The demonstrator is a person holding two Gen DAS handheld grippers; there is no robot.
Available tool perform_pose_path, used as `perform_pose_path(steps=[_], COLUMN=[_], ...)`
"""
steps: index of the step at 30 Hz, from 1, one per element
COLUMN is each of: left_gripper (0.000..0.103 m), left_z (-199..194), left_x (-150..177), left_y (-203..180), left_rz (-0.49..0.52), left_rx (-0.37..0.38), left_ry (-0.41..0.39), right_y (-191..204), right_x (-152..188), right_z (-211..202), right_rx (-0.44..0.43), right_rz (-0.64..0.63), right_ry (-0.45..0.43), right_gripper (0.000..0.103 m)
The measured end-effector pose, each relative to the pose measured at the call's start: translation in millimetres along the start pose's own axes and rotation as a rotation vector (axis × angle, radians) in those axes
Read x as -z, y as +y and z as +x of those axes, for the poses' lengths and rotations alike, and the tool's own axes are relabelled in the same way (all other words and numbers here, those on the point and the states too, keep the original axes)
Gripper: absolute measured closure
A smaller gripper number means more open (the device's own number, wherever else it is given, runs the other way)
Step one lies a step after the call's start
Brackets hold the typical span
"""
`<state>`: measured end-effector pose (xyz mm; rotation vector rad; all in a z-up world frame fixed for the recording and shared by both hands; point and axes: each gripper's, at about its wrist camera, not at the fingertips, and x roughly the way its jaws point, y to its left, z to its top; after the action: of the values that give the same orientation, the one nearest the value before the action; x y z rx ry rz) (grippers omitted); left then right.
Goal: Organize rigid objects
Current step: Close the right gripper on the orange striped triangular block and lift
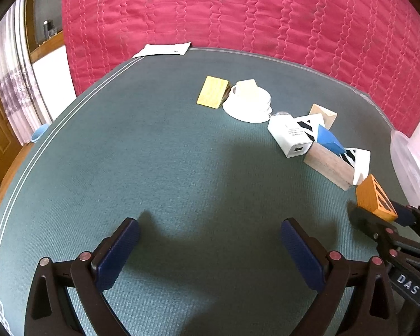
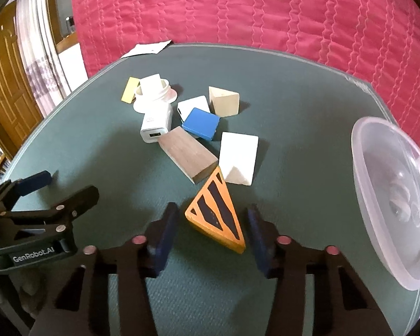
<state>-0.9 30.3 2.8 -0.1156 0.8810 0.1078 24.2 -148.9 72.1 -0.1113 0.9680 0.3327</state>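
An orange wedge with dark stripes (image 2: 214,218) lies on the green mat between the pads of my right gripper (image 2: 212,207), which is shut on it from both sides. In the left wrist view the same wedge (image 1: 373,198) sits tilted in the right gripper (image 1: 383,214) at the right edge. Beyond it lie a grey-brown wooden block (image 2: 187,156), a white wedge (image 2: 239,156), a blue square block (image 2: 201,123), a white charger (image 2: 155,127) and a pale wooden wedge (image 2: 224,100). My left gripper (image 1: 210,224) is open over bare mat, with nothing between its fingers.
A clear plastic bowl (image 2: 392,204) stands at the mat's right edge. A white cup on a saucer (image 1: 247,100) and a yellow block (image 1: 212,92) lie further back. Paper (image 1: 162,49) rests at the far edge, against a red quilt (image 1: 238,14). The green mat (image 1: 154,154) spreads left.
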Motion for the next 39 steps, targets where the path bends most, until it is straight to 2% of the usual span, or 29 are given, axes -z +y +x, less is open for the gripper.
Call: perform_pose_path(steps=[2, 13, 15, 29, 32, 39], left_gripper=[0.000, 0.000, 0.000, 0.000, 0.000, 0.000], left_z=[0.7, 1.1, 1.6, 3.5, 2.7, 2.8], left_x=[0.5, 1.7, 1.3, 2.3, 3.6, 0.4], left_y=[0.1, -2.2, -2.6, -7.1, -12.9, -20.8], left_rz=[0.002, 0.014, 0.017, 0.045, 0.092, 0.123], left_rx=[-0.002, -0.015, -0.018, -0.024, 0.010, -0.005], left_ry=[0.000, 0.006, 0.008, 0.017, 0.019, 0.022], right_y=[0.5, -1.4, -3.1, -9.9, -16.7, -43.4], right_x=[1.2, 3.2, 3.1, 5.2, 6.4, 18.6], right_z=[0.1, -2.3, -3.3, -16.7, -22.3, -43.4], right_rx=[0.017, 0.023, 0.018, -0.008, -0.019, -0.017], right_rz=[-0.007, -0.007, 0.001, 0.017, 0.032, 0.084], right_ry=[-0.011, -0.029, -0.028, -0.052, -0.058, -0.100], right_gripper=[0.066, 0.069, 0.073, 0.073, 0.073, 0.073])
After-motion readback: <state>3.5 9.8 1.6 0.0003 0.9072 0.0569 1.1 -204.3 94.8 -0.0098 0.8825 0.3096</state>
